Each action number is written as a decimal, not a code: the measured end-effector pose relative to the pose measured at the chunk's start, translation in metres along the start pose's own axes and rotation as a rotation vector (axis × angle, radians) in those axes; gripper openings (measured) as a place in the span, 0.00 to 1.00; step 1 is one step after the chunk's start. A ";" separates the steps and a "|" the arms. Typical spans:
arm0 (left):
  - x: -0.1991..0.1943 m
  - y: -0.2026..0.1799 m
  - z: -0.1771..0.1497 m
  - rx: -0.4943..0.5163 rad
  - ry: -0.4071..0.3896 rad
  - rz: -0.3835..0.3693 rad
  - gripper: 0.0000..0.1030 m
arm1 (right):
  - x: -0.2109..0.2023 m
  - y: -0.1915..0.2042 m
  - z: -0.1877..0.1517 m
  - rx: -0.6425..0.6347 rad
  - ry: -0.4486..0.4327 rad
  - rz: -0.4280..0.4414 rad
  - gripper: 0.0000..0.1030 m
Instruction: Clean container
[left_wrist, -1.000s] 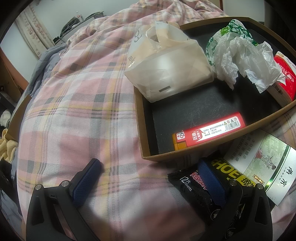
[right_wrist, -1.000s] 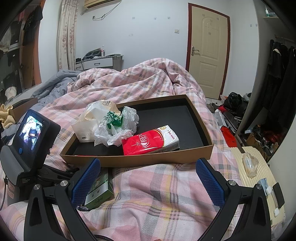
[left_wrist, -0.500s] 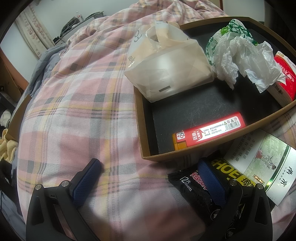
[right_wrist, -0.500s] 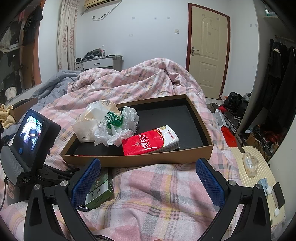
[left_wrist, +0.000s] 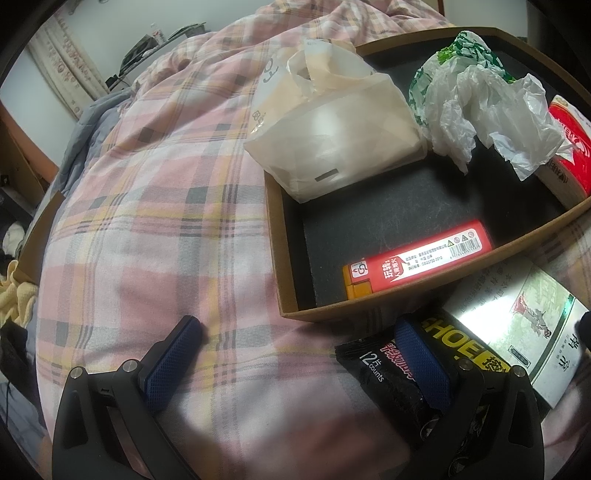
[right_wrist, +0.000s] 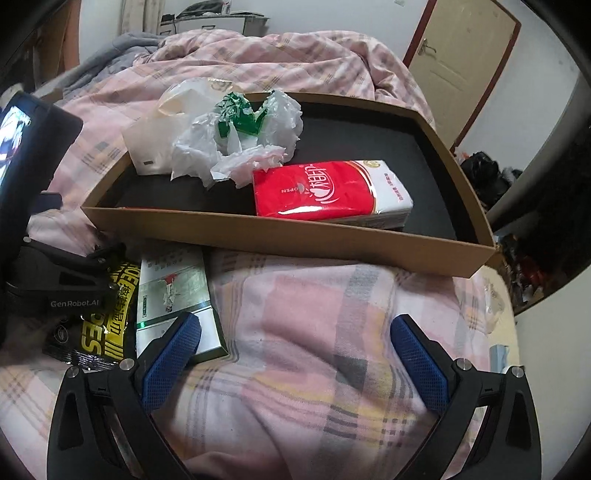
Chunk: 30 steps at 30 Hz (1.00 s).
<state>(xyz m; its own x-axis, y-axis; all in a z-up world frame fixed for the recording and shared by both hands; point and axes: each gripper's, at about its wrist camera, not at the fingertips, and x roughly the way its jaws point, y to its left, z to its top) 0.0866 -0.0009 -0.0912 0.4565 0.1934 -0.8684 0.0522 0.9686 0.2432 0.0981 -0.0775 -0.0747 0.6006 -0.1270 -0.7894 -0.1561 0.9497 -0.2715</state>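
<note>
plaid quilt (right_wrist: 314, 295) covers bed | cream door (right_wrist: 458, 55) shut, far right | grey blanket (left_wrist: 92, 122) far left

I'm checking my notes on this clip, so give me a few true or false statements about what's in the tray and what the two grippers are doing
1. The red tissue pack lies inside the cardboard tray. True.
2. The left gripper is shut on the red lighter. False: its jaws are open and the lighter lies untouched in the tray.
3. The black wipes packet sits on the blanket, outside the tray. True.
4. The tray is empty. False: it holds a cream bag, a crumpled white plastic bag, the lighter and the tissue pack.
5. The right gripper is open and holds nothing. True.
</note>
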 end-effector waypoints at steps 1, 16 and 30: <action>-0.001 0.001 -0.001 0.000 0.000 0.000 1.00 | 0.000 -0.003 0.001 0.012 0.004 0.017 0.99; -0.001 0.000 0.000 0.001 0.001 0.002 1.00 | 0.005 0.000 -0.003 0.022 -0.011 0.030 0.99; 0.000 -0.001 0.000 0.001 0.001 0.003 1.00 | 0.004 0.000 -0.001 0.020 -0.011 0.028 0.99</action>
<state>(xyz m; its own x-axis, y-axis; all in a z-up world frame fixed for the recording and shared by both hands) 0.0866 -0.0022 -0.0915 0.4554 0.1967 -0.8683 0.0516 0.9678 0.2463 0.0997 -0.0787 -0.0789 0.6050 -0.0969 -0.7903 -0.1575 0.9584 -0.2381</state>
